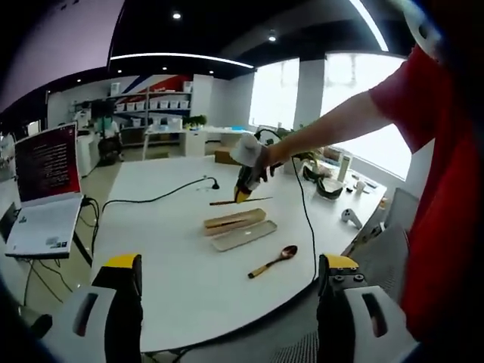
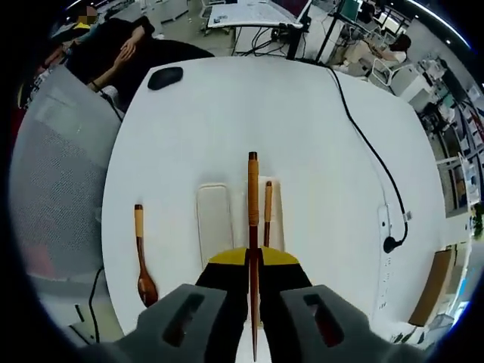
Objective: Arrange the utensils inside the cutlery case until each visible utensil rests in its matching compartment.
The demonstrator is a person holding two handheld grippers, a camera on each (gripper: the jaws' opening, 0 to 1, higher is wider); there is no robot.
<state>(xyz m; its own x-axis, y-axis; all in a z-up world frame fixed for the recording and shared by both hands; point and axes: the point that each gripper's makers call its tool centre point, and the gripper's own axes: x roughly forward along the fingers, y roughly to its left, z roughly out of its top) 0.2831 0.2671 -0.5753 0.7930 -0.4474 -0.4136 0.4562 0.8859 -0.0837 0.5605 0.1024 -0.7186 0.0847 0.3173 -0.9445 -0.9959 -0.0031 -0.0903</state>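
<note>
The cutlery case lies mid-table as a wooden base (image 1: 234,220) with its pale lid (image 1: 243,235) beside it. A wooden spoon (image 1: 274,261) rests on the table near the front edge. A person's hand holds my right gripper (image 1: 243,189) above the case, shut on a dark wooden chopstick (image 1: 240,200). In the right gripper view, that gripper (image 2: 253,257) pinches the chopstick (image 2: 252,197) over the base (image 2: 277,204). A second chopstick (image 2: 267,212) lies in the base. The lid (image 2: 215,219) and spoon (image 2: 142,261) lie to the left. My left gripper (image 1: 229,262) hangs open, far short of the spoon.
A laptop (image 1: 47,197) stands at the table's left edge, with a black cable (image 1: 151,198) running across the top. A black mouse (image 2: 165,77), a power cable (image 2: 370,155) and a grey chair (image 2: 53,151) border the table. Dark bowls (image 1: 329,185) sit at the far right.
</note>
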